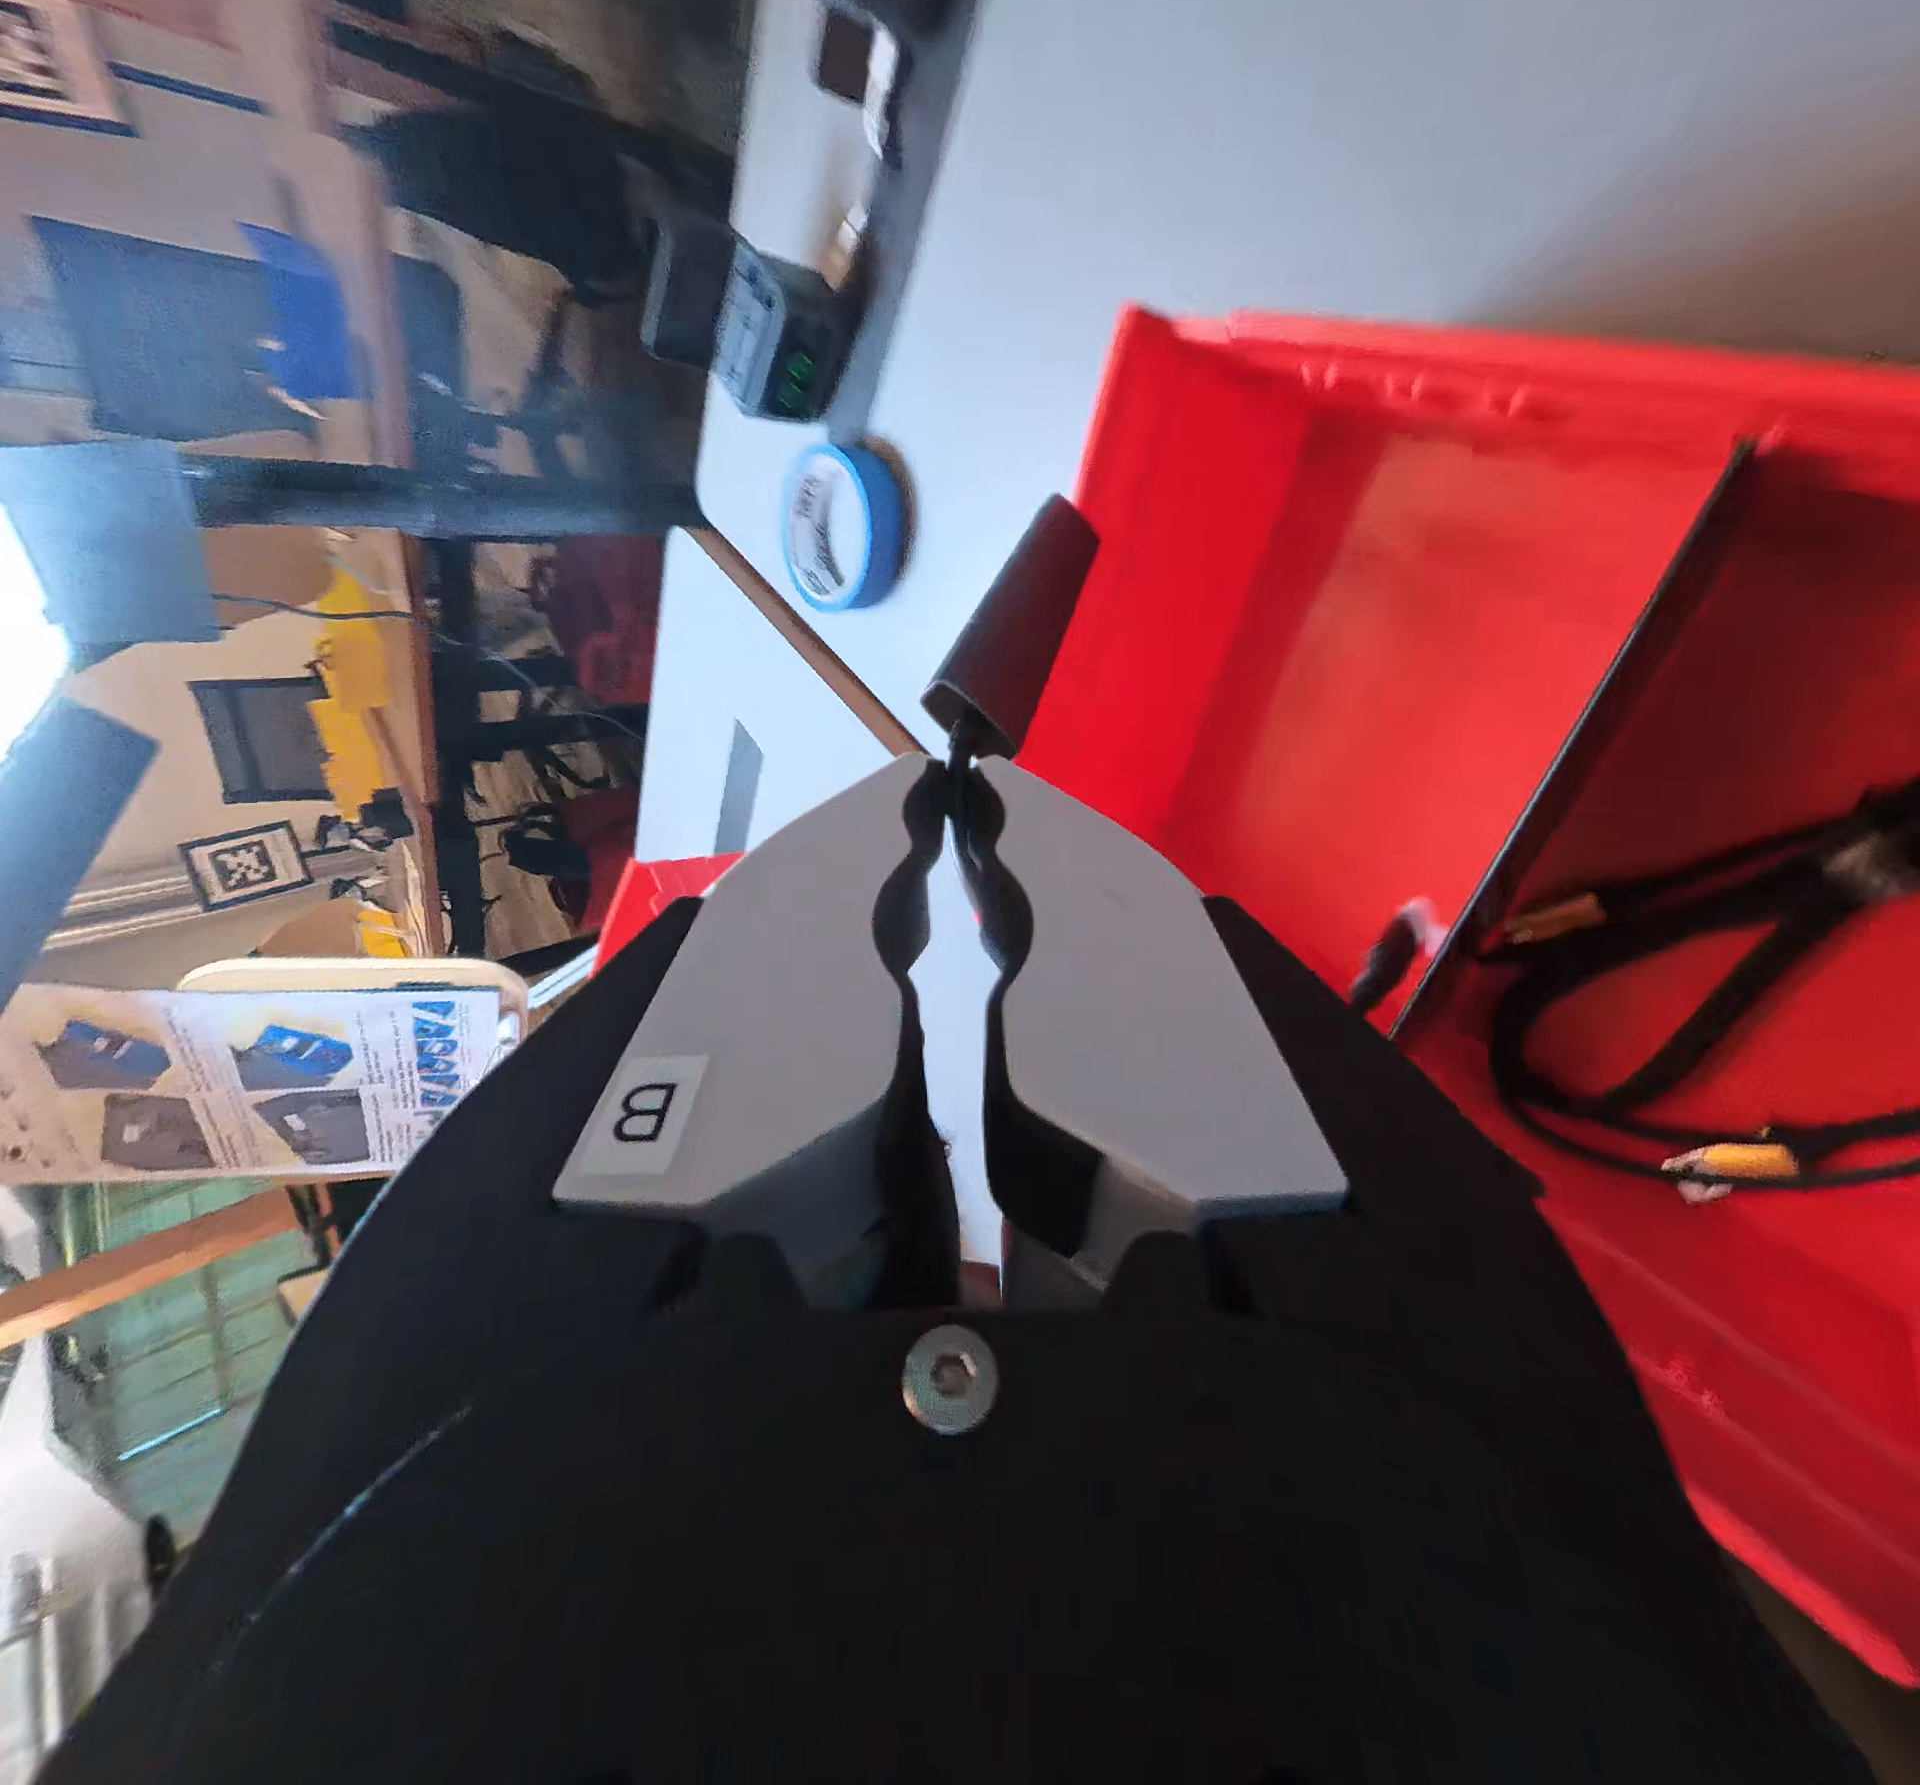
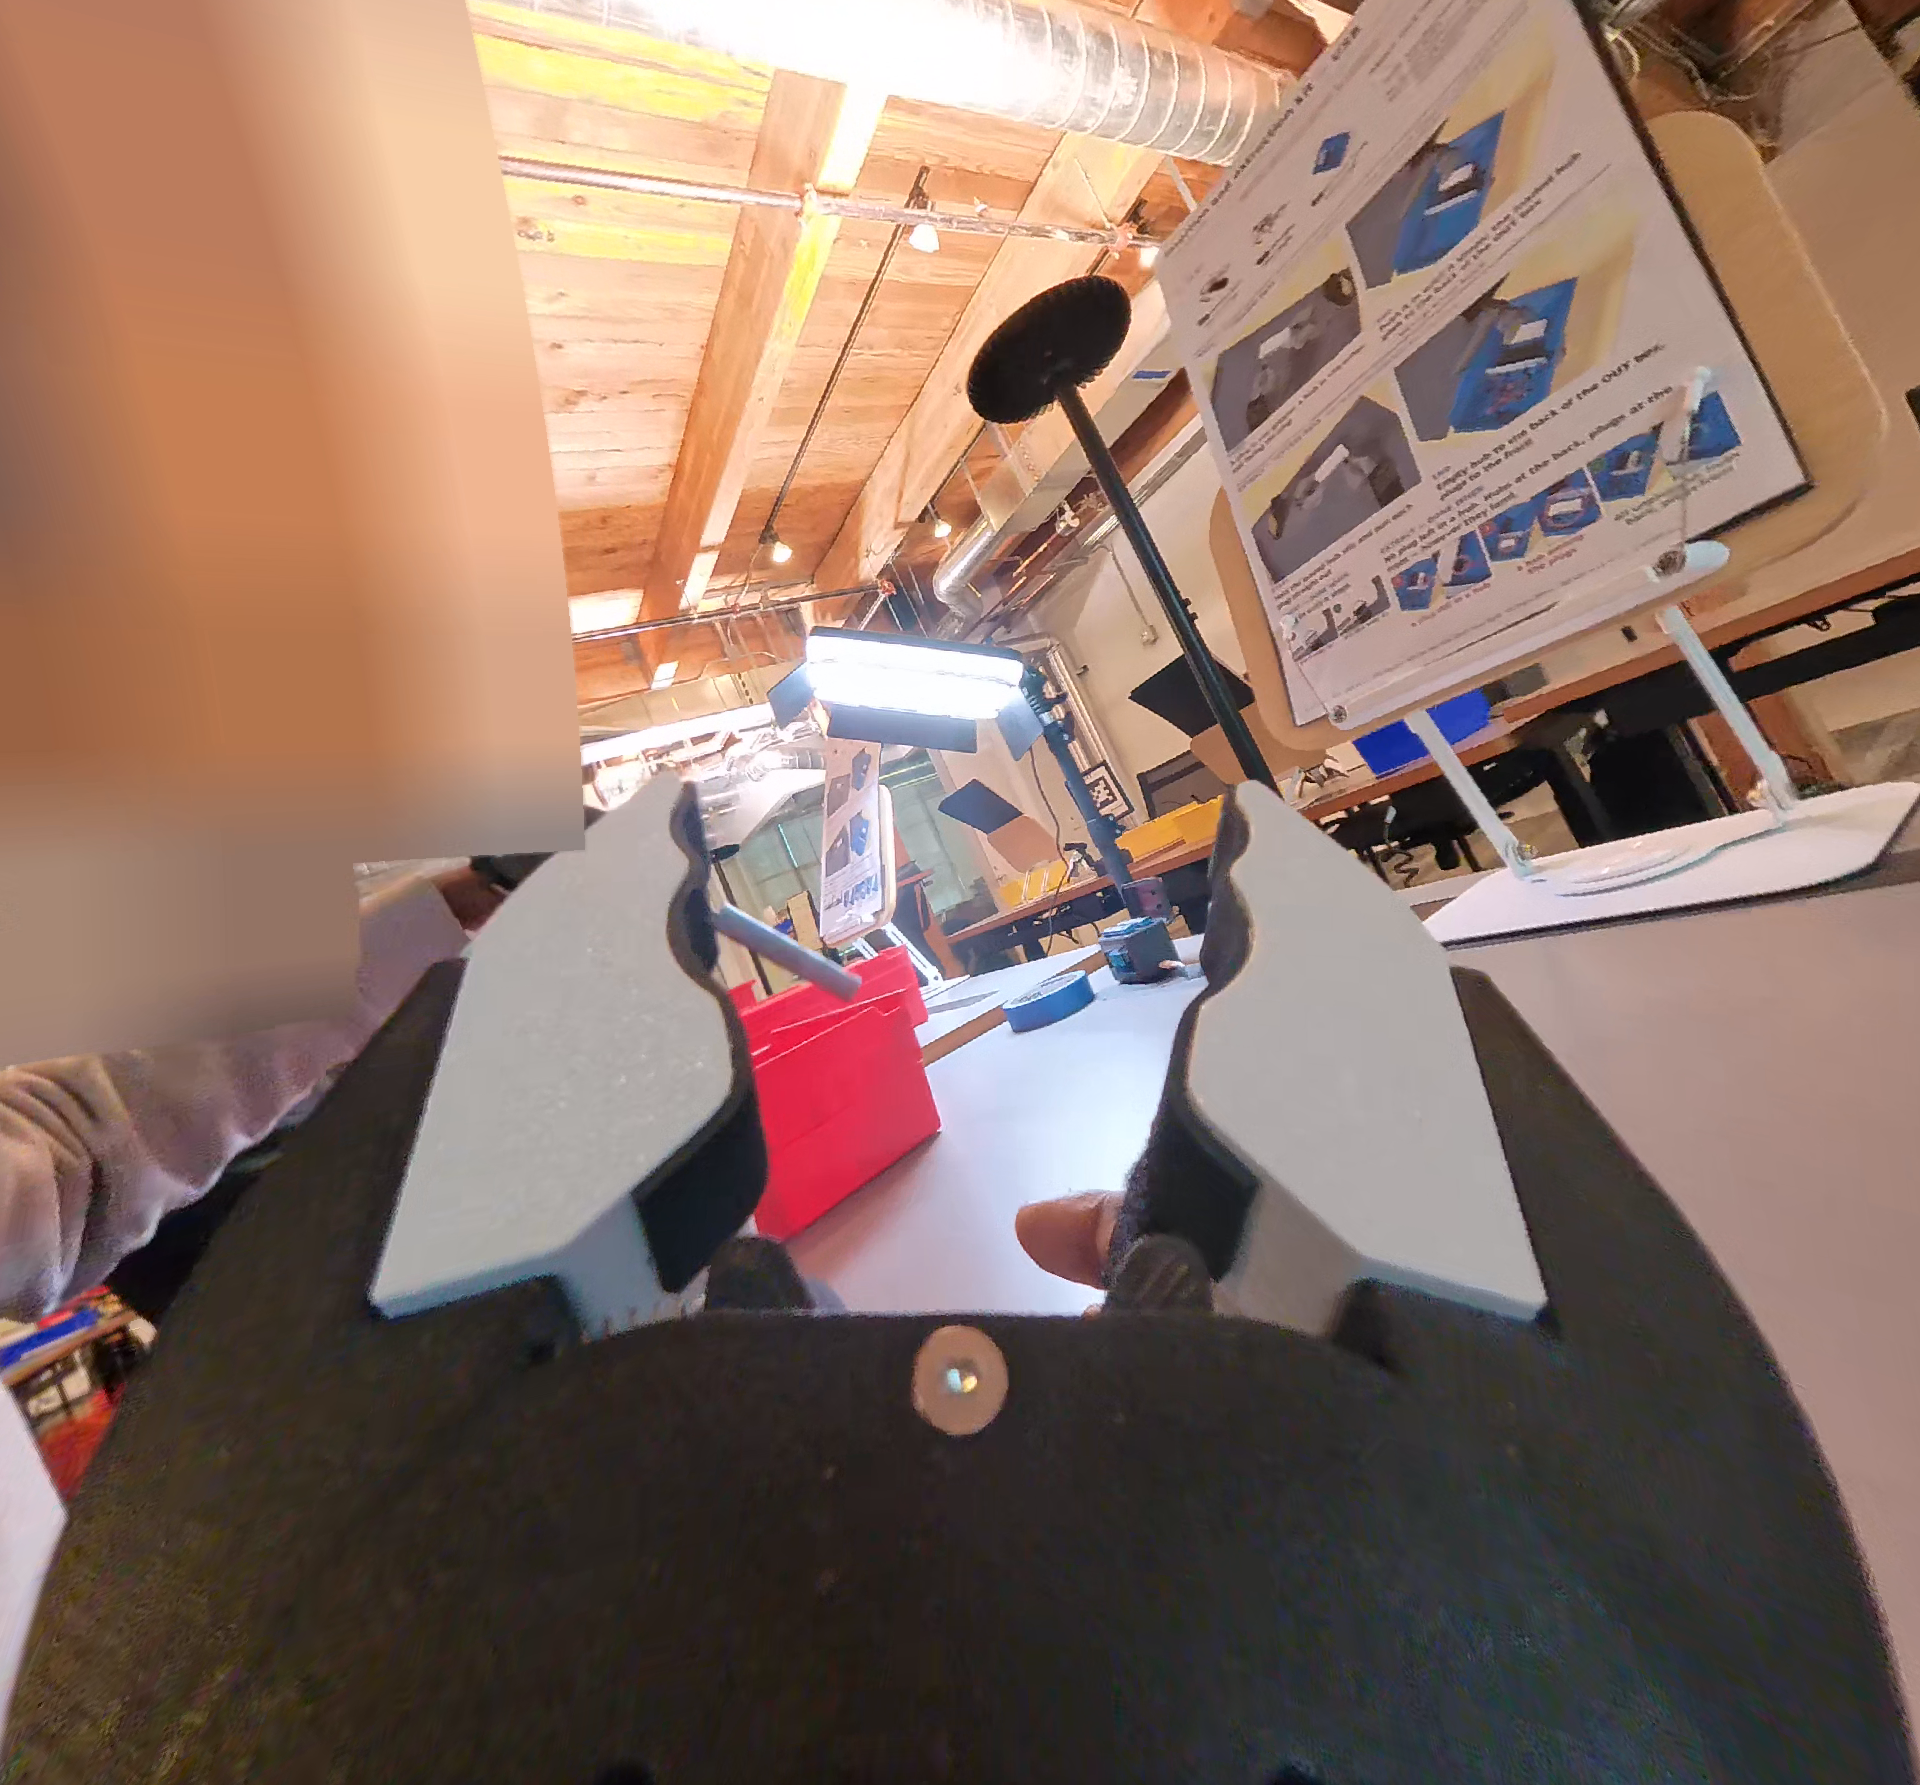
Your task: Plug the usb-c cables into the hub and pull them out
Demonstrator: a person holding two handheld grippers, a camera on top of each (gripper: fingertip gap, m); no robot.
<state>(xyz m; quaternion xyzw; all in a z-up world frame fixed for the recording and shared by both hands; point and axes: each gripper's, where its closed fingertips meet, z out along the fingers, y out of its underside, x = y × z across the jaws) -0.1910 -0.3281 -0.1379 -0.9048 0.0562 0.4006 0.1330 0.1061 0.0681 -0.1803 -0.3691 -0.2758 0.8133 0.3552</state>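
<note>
My left gripper [image 1: 951,771] is shut on the short black cable [image 1: 975,868] of the dark grey hub [image 1: 1013,623]. The hub sticks out past the fingertips, over the near wall of the red bin [image 1: 1351,655]. Several black usb-c cables [image 1: 1621,1039] with gold-coloured plugs lie loose in the bin, behind a black divider. My right gripper [image 2: 956,826] is open and empty, tilted up toward the ceiling above the white table [image 2: 1039,1101]. In the right wrist view the hub [image 2: 787,956] shows as a grey bar held above the red bin [image 2: 842,1101], to the left of my right gripper.
A blue tape roll [image 1: 847,525] [image 2: 1049,1000] and a small grey device with green lights [image 1: 774,338] sit on the table beyond the bin. An instruction board on a white stand [image 2: 1455,364] stands at the right. A person's sleeve [image 2: 125,1153] is at the left. Across from one pair of fingers to the other is roughly 50 centimeters.
</note>
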